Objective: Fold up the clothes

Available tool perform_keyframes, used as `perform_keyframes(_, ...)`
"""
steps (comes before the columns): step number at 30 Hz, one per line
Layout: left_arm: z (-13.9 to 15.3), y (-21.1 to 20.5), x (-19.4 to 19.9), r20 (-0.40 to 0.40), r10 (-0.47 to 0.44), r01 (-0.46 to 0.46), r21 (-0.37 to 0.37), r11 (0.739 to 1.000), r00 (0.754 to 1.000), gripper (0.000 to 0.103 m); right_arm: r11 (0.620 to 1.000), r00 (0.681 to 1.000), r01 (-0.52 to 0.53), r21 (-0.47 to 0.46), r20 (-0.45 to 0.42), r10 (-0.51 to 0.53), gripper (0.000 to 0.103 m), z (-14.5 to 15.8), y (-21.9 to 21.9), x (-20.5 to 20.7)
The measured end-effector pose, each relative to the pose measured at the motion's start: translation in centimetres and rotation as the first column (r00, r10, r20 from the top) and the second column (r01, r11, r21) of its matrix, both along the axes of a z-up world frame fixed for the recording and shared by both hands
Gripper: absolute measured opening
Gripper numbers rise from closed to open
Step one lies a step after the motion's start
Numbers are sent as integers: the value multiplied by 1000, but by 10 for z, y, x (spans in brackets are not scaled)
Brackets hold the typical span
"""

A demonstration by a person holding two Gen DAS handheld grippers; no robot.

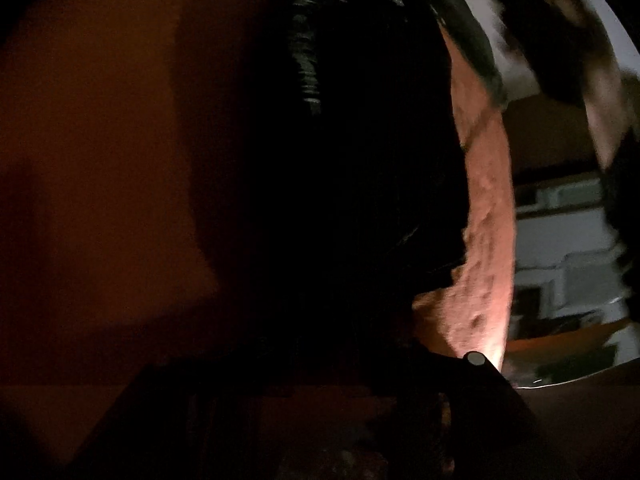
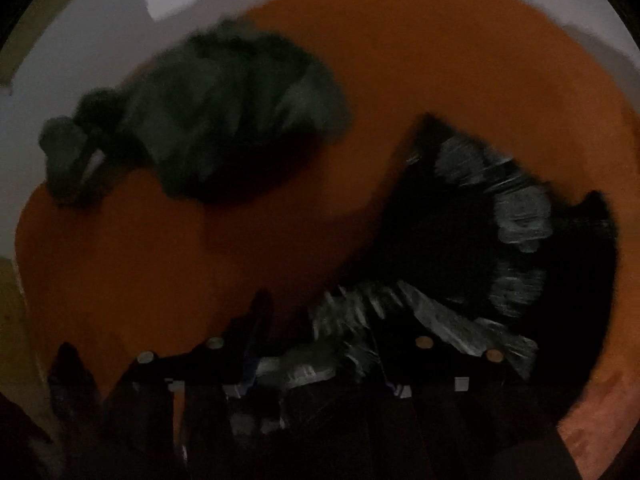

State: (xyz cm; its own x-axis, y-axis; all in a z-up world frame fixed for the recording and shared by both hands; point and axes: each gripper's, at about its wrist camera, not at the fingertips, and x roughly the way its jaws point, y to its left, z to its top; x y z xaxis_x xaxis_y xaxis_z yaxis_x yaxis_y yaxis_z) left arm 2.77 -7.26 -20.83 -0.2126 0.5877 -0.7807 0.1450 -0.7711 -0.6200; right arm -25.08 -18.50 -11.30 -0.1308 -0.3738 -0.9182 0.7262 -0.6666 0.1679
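In the left wrist view nearly everything is dark. From nine o'clock to the centre lies the orange cover (image 1: 92, 128), dim and featureless. A black garment (image 1: 352, 152) fills the middle from twelve o'clock down to the centre; only a ribbed, glossy strip near twelve o'clock shows any detail. At three o'clock a lit strip of the cover curves past it, with a blurred room beyond that is too smeared to read. The left gripper (image 1: 320, 420) sits at six o'clock as a black mass. Its fingers cannot be told apart, so whether it is parted or clamped is unclear.

The right wrist view is blurred by motion. At ten o'clock a dark green garment (image 2: 208, 120) lies bunched on the orange cover (image 2: 460, 60), well apart from the black garment (image 2: 480, 240), which spreads from four o'clock toward six with pale ribbed patches. The right gripper (image 2: 320, 372) is at six o'clock, its fingers standing apart with black cloth lying between them. Whether the pads press the cloth is lost in shadow. A pale wall (image 2: 100, 20) shows past the cover's edge at eleven o'clock.
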Motion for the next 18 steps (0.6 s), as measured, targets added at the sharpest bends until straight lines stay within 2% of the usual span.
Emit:
perform_keyframes(2,16,-10,-2,-36,5,-4,14,1000,999,38,995,999,34,-98,6,-34,47,25,40,12)
perform_keyframes(5,40,-24,-7,-94,9,-6,25,1000,996,39,963,993,114,-244,19,-113,50,59,116,36)
perform_keyframes(7,59,-22,-24,-165,-40,27,-81,996,985,47,942,987,160,-295,19,-161,55,70,156,57)
perform_keyframes(8,68,-21,-33,-198,-67,41,-135,990,978,54,936,983,177,-306,15,-181,56,71,175,68)
perform_keyframes(9,76,-20,-42,-225,-93,51,-186,981,970,56,932,978,199,-303,5,-208,57,68,197,80)
perform_keyframes(12,71,-13,-84,-216,-128,62,-289,955,968,56,920,955,291,-264,16,-297,60,43,239,114)
perform_keyframes(14,69,-18,-121,-202,-151,72,-354,933,968,56,901,930,367,-231,82,-358,60,13,262,130)
perform_keyframes(15,70,-14,-135,-208,-179,83,-399,913,962,56,885,910,414,-212,133,-394,60,-6,272,137)
perform_keyframes(18,82,8,-185,-243,-322,137,-563,815,915,57,836,837,524,-162,277,-471,60,-46,291,153)
